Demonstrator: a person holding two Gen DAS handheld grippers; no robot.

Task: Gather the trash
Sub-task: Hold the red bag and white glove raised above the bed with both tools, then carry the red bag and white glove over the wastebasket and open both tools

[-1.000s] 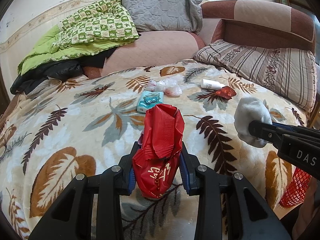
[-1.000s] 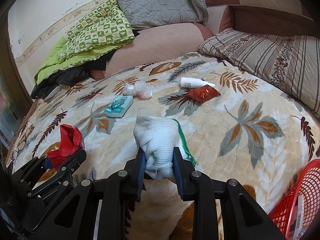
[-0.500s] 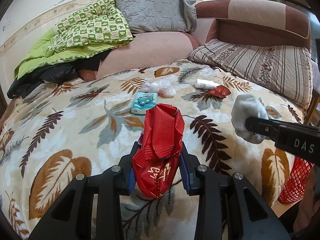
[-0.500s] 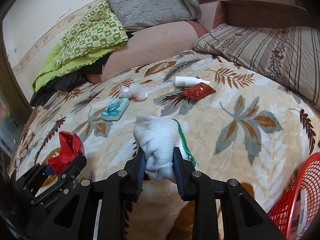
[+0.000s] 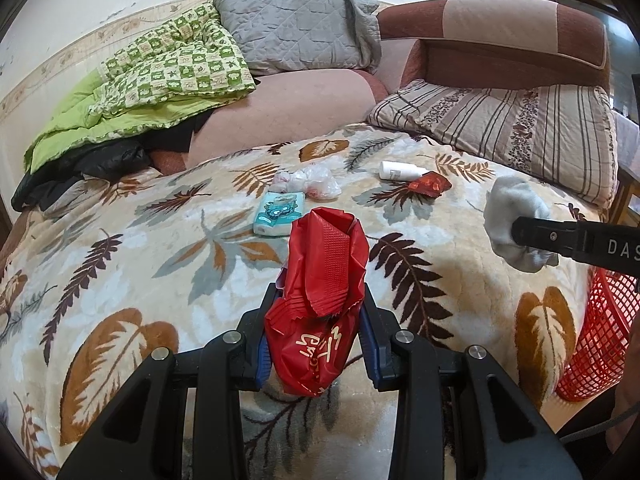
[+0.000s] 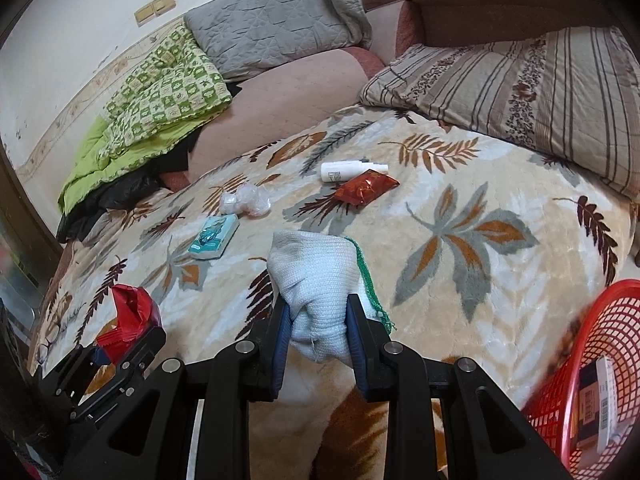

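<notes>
My left gripper (image 5: pixel 318 328) is shut on a crumpled red wrapper (image 5: pixel 322 280), held above the leaf-patterned blanket. My right gripper (image 6: pixel 318 328) is shut on a white knitted glove with green trim (image 6: pixel 316 276); it shows in the left wrist view as a pale bundle (image 5: pixel 516 224) at the right. A red mesh basket (image 6: pixel 596 368) stands off the bed's right edge, with some packaging inside. Farther back on the bed lie a teal tissue pack (image 5: pixel 280 214), crumpled clear plastic (image 5: pixel 312 180), a white bottle (image 5: pixel 400 170) and a small red packet (image 5: pixel 430 184).
A striped pillow (image 5: pixel 520 132) lies at the right, and a green quilt (image 5: pixel 160 76) and a grey pillow (image 5: pixel 296 36) are stacked at the back. Black clothing (image 5: pixel 80 168) sits at the left. The blanket (image 5: pixel 120 264) between the grippers and the far trash is bare.
Both grippers have drawn back and turned slightly right with their loads. The red basket shows more in both views.
</notes>
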